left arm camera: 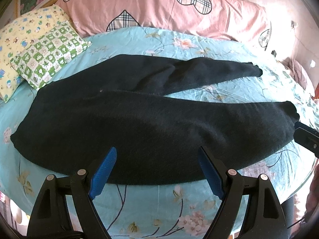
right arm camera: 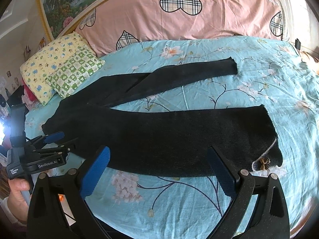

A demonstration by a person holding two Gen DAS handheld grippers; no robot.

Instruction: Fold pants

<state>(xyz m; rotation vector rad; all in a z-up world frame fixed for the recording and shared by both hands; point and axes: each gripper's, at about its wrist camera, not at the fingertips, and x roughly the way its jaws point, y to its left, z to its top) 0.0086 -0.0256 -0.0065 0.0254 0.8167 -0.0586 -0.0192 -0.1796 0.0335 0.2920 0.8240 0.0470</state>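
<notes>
Black pants [left arm camera: 139, 123] lie flat on the light blue floral bedsheet [left arm camera: 155, 203], waist to the left, two legs spread to the right. They also show in the right wrist view [right arm camera: 169, 139], with a small gold ornament [right arm camera: 264, 162] near the near leg's cuff. My left gripper [left arm camera: 157, 155] is open, hovering over the pants' near edge around the waist and thigh. My right gripper [right arm camera: 159, 153] is open above the near leg's lower edge. The left gripper also shows in the right wrist view [right arm camera: 59, 139], open at the waist end.
A pink duvet with plaid hearts [right arm camera: 179, 16] lies along the back. Two patterned pillows [left arm camera: 39, 55] sit at the back left. A framed painting [right arm camera: 65, 2] hangs on the wall. The bed's near edge is just below the grippers.
</notes>
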